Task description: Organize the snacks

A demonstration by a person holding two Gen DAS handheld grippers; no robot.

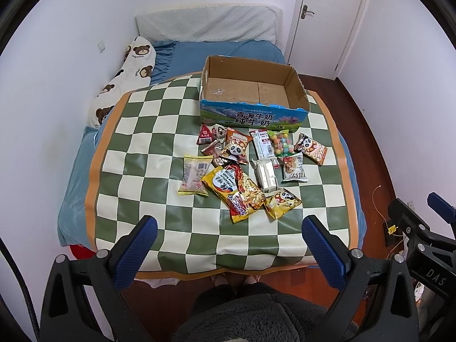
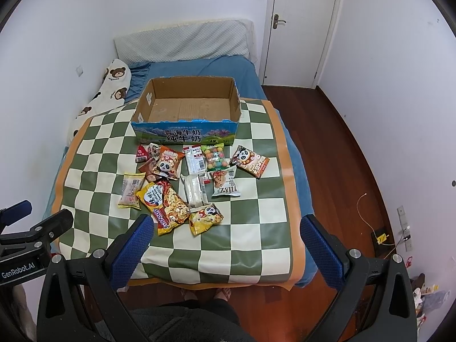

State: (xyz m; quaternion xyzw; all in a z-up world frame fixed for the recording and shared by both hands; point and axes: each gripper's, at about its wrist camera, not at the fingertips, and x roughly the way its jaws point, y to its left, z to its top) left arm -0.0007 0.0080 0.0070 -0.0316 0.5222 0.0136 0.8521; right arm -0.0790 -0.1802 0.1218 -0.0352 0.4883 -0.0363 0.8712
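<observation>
Left wrist view — snacks (image 1: pixel 245 168) lie well beyond parted fingers (image 1: pixel 322 253).

White walls (image 2: pixel 384 85), wooden floor (image 2: pixel 327 131)

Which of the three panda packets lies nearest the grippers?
The yellow panda packet, at the pile's near edge beside the big noodle bag; the other two lie close to the box.

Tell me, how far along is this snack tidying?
Nothing looks done yet: the cardboard box holds no snacks. Nothing is in hand either; the left tongs and right tongs hang open above the near edge of the checkered mat. Everything is left: the snack packets, such as the yellow noodle bag and candy bag, lie scattered before the box.
</observation>
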